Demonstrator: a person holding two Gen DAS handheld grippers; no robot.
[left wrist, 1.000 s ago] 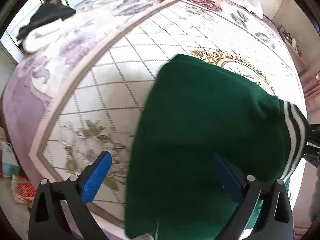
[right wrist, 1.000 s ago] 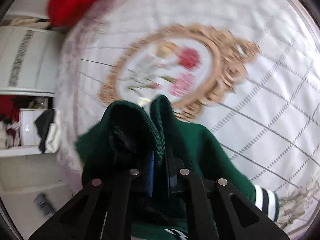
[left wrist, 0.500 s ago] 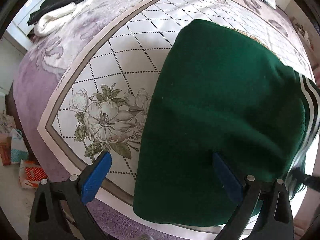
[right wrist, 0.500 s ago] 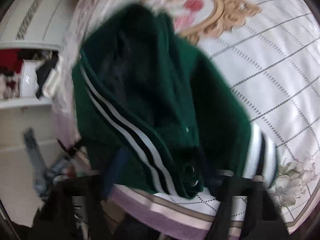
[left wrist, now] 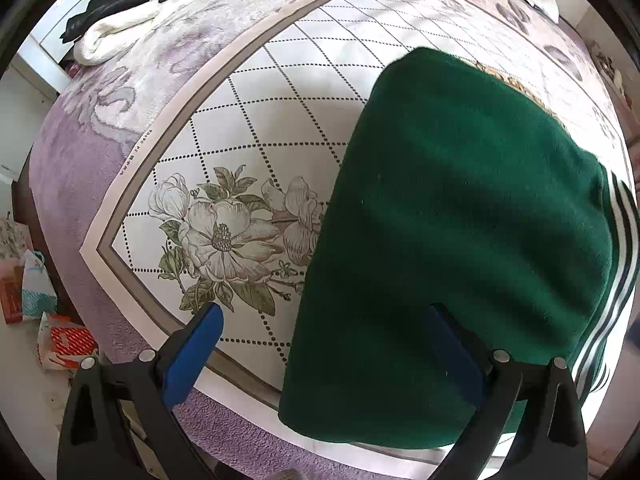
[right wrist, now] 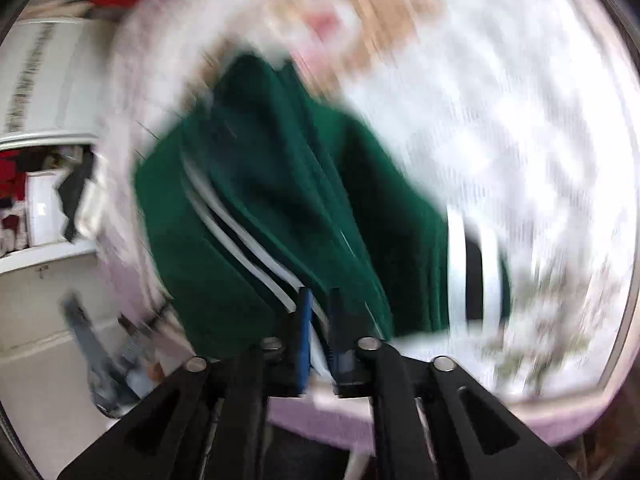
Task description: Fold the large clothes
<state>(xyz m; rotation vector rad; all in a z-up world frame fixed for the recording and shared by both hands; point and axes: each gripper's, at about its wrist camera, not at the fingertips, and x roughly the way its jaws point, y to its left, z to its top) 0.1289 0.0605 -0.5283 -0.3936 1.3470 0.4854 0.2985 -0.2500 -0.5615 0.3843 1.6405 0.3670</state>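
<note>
Most of the right wrist view is smeared by blur. A flowered bedspread (left wrist: 248, 128) fills the left view, its far end cut off. On its near edge lies the folded green garment (left wrist: 460, 220), striped hem at the right. White and black clothes (left wrist: 120, 24) sit far off. The left gripper (left wrist: 324, 316) gapes wide, one finger above the garment. The right gripper (right wrist: 320, 300) has just been opening; striped cloth shows in its narrow gap, but any pinch is unclear.

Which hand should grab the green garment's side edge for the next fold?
Left, probably: its open gripper straddles the green garment's side edge near the bed's front; the right view is blurred.
</note>
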